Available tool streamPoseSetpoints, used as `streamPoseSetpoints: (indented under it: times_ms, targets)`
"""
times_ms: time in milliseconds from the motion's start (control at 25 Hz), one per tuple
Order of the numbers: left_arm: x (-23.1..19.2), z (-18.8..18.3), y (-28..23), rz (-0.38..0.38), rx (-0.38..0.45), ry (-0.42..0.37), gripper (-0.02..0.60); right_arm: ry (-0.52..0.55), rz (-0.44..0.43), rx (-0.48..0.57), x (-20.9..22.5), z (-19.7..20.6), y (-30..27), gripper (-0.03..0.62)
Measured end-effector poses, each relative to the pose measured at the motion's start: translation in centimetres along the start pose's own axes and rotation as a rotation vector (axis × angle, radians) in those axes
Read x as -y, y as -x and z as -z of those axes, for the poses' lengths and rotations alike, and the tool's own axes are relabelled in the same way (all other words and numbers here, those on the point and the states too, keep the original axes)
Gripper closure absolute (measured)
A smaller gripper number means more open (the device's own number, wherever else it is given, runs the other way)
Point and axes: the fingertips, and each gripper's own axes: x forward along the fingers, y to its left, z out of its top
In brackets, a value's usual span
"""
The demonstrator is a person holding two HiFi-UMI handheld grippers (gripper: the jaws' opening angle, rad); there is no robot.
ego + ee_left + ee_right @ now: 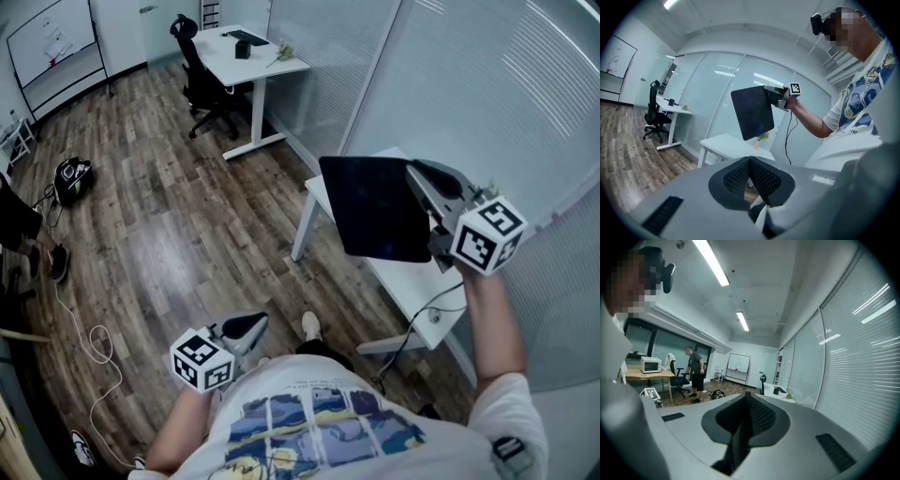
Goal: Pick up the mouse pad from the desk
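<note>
Currently nearest: left gripper (246, 330) low by the shirt (309, 422), pads pressed together, nothing between. Up right, right gripper (424, 195) raised, jaws pinching one edge of the mouse pad (375, 208); seen edge-on as a dark strip between the pads in the right gripper view. Mouse pad dark, flat, hanging tilted in the air, clear of the white desk (412, 281) under it. Black cable (412, 323) hanging below the right forearm (492, 328). Further out on the wood floor (187, 234): black bag (72, 178), white cord (98, 352). Far end: second white desk (253, 58), office chair (202, 80), whiteboard (52, 39). Black items on that desk's top, too small to tell. Frosted glass wall (450, 84) with blinds along the right side.
</note>
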Motion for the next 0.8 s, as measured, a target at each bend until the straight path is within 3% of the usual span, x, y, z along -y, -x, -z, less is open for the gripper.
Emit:
streamPoseSetpoints:
  times_ms: [800]
  targets:
    - [0.54, 0.06, 0.36, -0.001, -0.009, 0.004, 0.578, 0.003, -0.009, 0.003, -0.52, -0.37, 0.37, 0.571]
